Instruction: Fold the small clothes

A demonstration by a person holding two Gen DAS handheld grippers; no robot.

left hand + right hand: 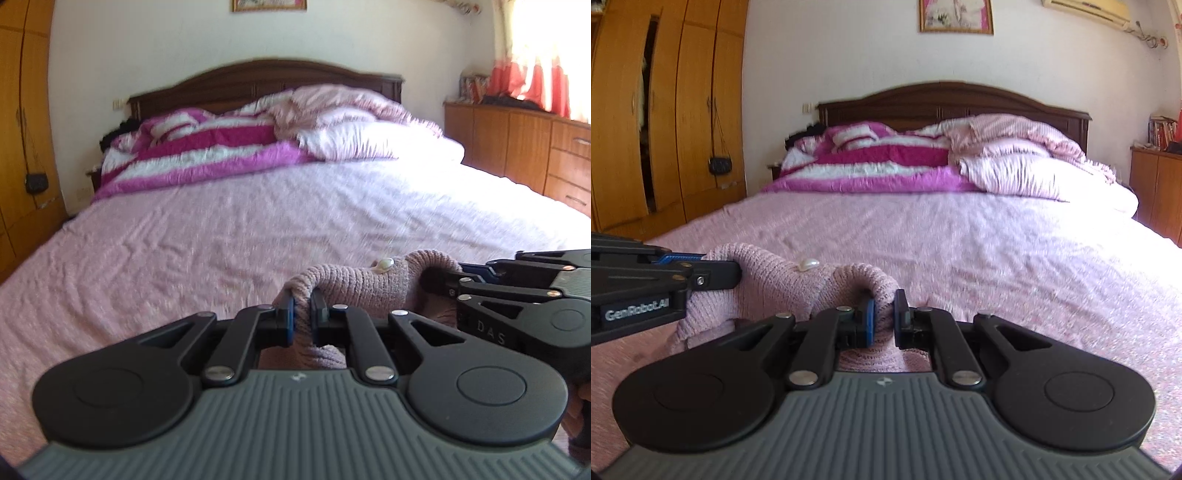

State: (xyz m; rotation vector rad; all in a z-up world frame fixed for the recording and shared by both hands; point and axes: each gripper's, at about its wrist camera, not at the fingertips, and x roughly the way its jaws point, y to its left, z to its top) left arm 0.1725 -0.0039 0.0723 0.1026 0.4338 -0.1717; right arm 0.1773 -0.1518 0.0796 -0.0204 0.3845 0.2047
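Note:
A small pink knitted garment with a pearl button hangs between my two grippers above the pink bed sheet. My left gripper is shut on the garment's left edge. My right gripper is shut on its right edge; the garment and the button show there too. Each gripper appears in the other's view, the right one at the right edge, the left one at the left edge. The garment's lower part is hidden behind the gripper bodies.
The bed sheet stretches ahead. A striped magenta and white quilt and pink pillows lie against the dark headboard. A wooden wardrobe stands on the left and a wooden dresser on the right.

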